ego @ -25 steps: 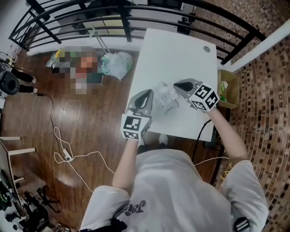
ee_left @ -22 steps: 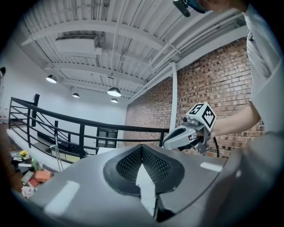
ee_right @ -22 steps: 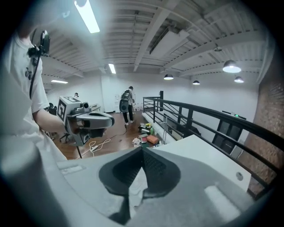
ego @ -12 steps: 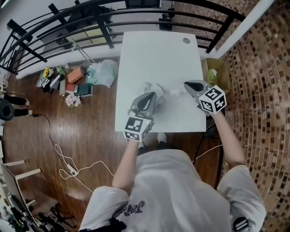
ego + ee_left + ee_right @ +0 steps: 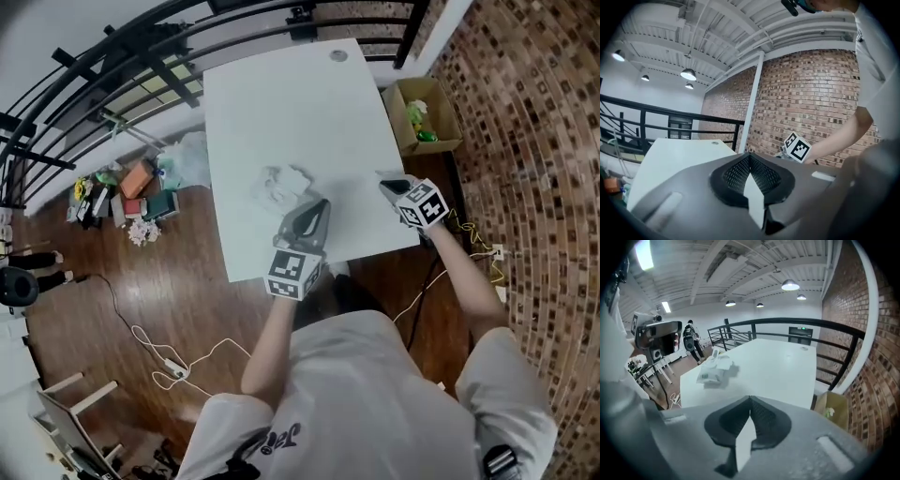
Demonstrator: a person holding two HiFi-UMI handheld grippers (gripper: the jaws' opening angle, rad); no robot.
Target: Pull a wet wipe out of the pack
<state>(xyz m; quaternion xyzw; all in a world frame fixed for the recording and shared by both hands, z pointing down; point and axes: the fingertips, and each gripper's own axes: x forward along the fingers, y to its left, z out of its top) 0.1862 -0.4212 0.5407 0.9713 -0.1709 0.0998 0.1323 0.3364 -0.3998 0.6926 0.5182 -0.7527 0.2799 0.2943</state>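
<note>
- Person (image 5: 375, 403): grey T-shirt, both bare forearms stretched out towards the table.
- Left gripper (image 5: 317, 208): over the table's near edge, about midway along it. Jaws pressed together and empty, as the left gripper view (image 5: 750, 157) shows. Its marker cube (image 5: 292, 272) hangs out past the edge, over the wooden floor.
- Right gripper (image 5: 387, 181): at the table's right edge, close to the near right corner and well apart from the left one. Jaws closed with nothing between them in its own view (image 5: 750, 399).
- Table (image 5: 309, 112): white, rectangular, mostly bare.
- Pack of wet wipes (image 5: 274, 190): lies on the table in the near half, left of centre, just beyond the left gripper's tip and well to the left of the right gripper. Neither gripper holds it. In the right gripper view it shows as a flat white pack (image 5: 708, 376) with a crumpled white wipe (image 5: 723, 363) sticking up at its far side.
- Round hole (image 5: 337, 56): in the tabletop by the far right corner.
- Cardboard box (image 5: 422, 117): open, on the floor beside the table's right edge towards the far end.
- Clutter (image 5: 122, 192): small coloured things and a pale bag on the floor left of the table.
- Black railing (image 5: 141, 47): runs beyond the table's far edge.
</note>
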